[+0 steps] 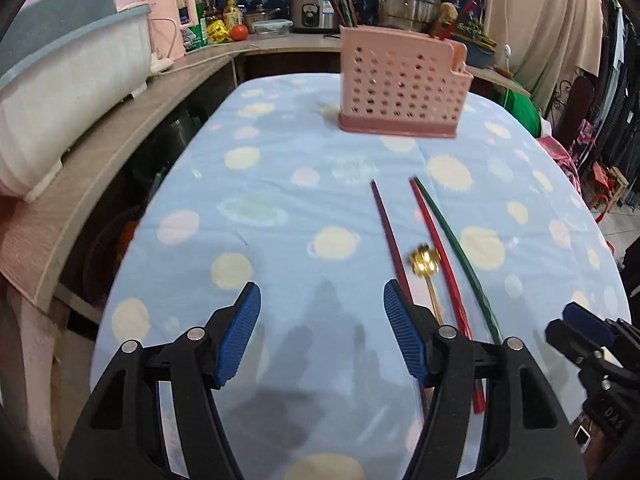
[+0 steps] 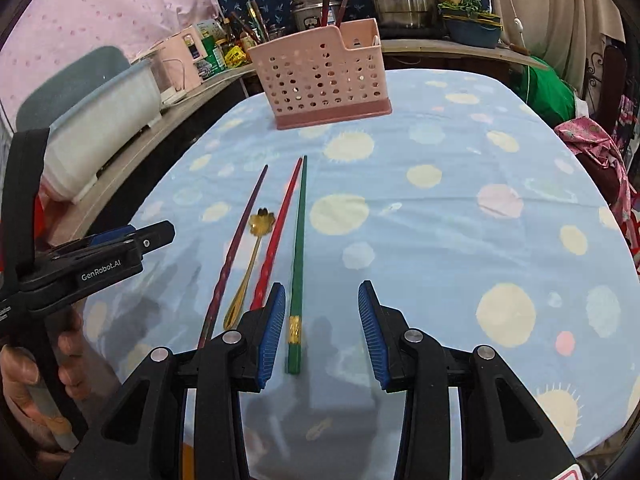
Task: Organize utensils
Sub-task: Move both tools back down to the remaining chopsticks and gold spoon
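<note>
A pink perforated utensil holder (image 1: 400,92) (image 2: 326,80) stands at the far side of the table, with chopsticks in it. On the blue spotted cloth lie a dark purple chopstick (image 1: 390,236) (image 2: 236,248), a gold flower-head spoon (image 1: 426,268) (image 2: 252,260), a red chopstick (image 1: 438,248) (image 2: 278,232) and a green chopstick (image 1: 456,252) (image 2: 298,264). My left gripper (image 1: 322,332) is open and empty, left of the utensils. My right gripper (image 2: 322,332) is open, low over the green chopstick's near end, which lies just inside its left finger (image 2: 272,332).
A wooden shelf (image 1: 100,168) runs along the left with a white-and-blue tub (image 1: 68,92). Pots, bottles and a rice cooker (image 1: 314,8) stand on the back counter. Clothes and a green bundle (image 2: 548,92) lie off the right edge.
</note>
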`<state>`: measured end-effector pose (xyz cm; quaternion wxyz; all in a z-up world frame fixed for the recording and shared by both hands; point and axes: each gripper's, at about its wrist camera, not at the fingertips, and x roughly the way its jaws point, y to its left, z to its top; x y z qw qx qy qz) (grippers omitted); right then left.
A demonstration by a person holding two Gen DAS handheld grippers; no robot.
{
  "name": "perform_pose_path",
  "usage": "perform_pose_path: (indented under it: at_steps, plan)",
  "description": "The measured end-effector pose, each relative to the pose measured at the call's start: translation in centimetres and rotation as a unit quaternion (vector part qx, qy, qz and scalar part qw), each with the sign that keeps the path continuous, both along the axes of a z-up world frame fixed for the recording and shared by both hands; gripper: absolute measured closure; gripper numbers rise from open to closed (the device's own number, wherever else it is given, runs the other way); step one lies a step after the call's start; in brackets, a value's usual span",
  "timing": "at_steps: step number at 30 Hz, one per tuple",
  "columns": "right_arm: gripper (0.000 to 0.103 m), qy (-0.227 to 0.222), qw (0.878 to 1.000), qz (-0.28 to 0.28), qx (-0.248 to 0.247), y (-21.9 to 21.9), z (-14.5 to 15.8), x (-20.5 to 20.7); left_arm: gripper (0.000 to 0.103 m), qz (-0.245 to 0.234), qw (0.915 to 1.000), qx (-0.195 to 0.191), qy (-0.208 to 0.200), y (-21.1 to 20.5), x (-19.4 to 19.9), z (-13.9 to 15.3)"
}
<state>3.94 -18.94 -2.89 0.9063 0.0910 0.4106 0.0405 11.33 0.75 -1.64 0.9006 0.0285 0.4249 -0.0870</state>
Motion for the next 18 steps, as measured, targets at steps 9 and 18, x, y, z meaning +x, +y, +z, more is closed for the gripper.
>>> perform_pose_path:
  at_steps: [9, 18]
  plan:
    - [0.072, 0.009, 1.000, 0.011, -0.023, 2.2, -2.3, -1.0, 0.042, -0.018, 0.9997, -0.002, 0.016, -1.0, -2.6, -2.2]
    - [0.085, 0.012, 1.000, 0.006, -0.020, 2.3, -3.0, -1.0, 0.042, -0.036, 0.9991, -0.005, 0.023, -1.9, -4.2, -3.1]
